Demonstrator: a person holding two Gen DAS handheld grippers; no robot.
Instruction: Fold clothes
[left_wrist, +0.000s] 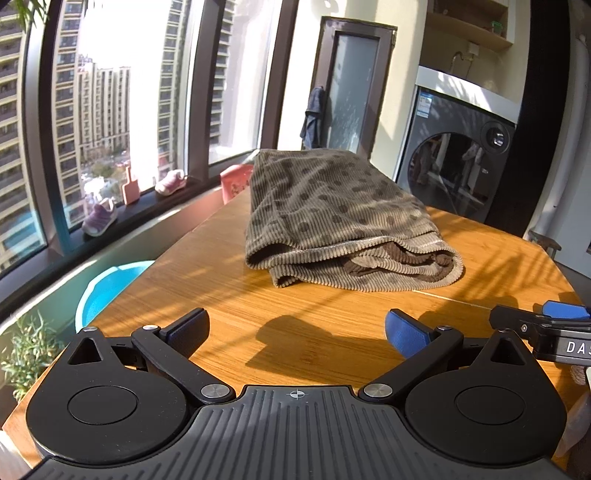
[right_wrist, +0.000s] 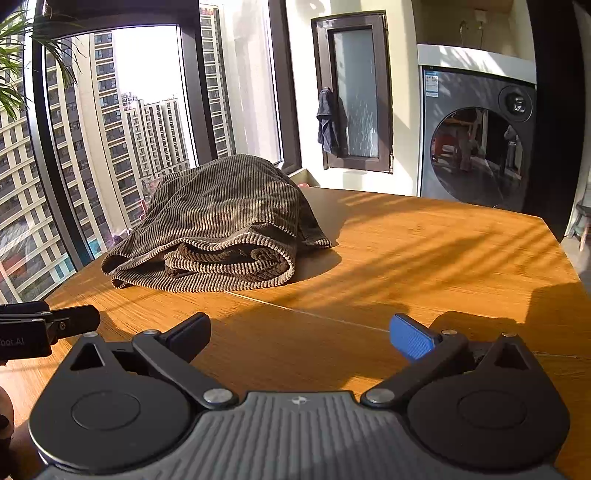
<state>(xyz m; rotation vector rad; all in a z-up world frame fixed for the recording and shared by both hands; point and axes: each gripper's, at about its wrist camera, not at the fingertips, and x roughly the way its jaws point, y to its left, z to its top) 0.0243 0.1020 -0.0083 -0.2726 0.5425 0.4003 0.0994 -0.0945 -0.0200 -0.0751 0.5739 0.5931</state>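
Note:
A brown corduroy garment (left_wrist: 332, 218) with dark dots lies folded in a thick bundle on the wooden table (left_wrist: 295, 332); the right wrist view shows the same garment (right_wrist: 218, 229) left of centre, its open hem facing me. My left gripper (left_wrist: 297, 330) is open above bare table, well short of the garment, with nothing between its blue pads. My right gripper (right_wrist: 301, 334) is open too, over the tabletop (right_wrist: 424, 258) in front of the bundle. Each gripper's tip shows at the edge of the other's view.
Tall windows run along the left, with small shoes (left_wrist: 99, 216) on the sill and a blue basin (left_wrist: 107, 288) on the floor beside the table. A washing machine (left_wrist: 454, 166) stands beyond the far right corner. A potted plant (left_wrist: 26, 350) sits at the near left.

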